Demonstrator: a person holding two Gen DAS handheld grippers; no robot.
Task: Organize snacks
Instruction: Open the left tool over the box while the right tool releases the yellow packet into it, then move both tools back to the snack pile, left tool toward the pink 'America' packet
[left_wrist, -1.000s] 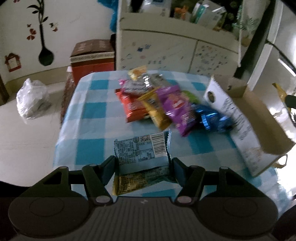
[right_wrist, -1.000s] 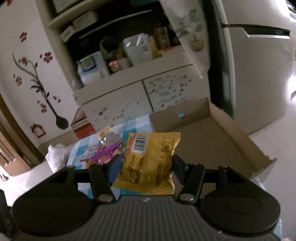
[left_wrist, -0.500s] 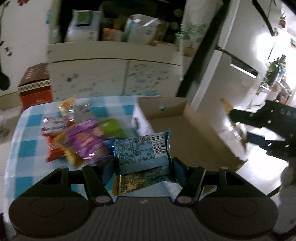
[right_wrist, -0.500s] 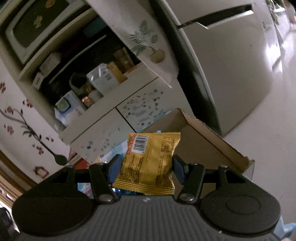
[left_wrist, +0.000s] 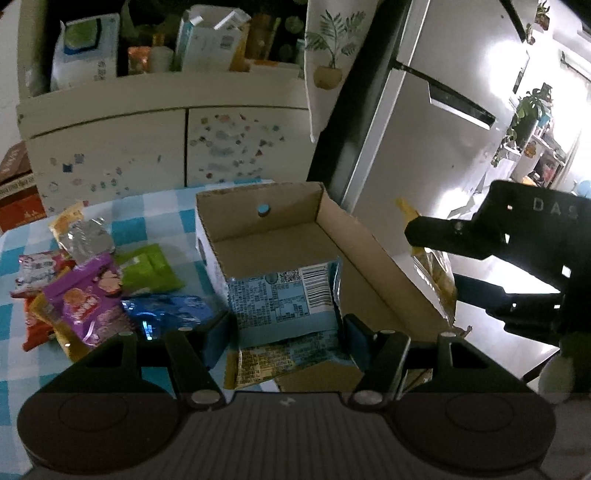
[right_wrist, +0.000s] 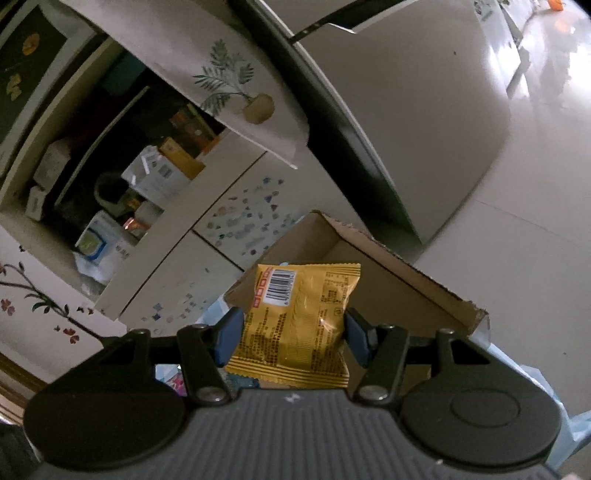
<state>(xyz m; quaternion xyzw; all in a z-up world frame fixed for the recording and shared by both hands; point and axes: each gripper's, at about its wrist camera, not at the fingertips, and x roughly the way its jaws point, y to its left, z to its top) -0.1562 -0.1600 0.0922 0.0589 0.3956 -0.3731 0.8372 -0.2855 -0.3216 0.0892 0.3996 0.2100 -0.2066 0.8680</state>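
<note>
Blue-checked table (left_wrist: 155, 206): cardboard box (left_wrist: 332, 240) beside loose snack packet pile (left_wrist: 92, 288).

Left tongs (left_wrist: 286, 328) and right tongs (right_wrist: 291, 332), both angled downward, each clamped on a packet.

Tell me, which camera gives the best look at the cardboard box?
The left wrist view. There the cardboard box shows its open top, bare floor, inner walls and a round hole in the far wall, beside the loose snack packets. The right wrist view catches only part of it behind the yellow packet held in that gripper's jaws.
</note>
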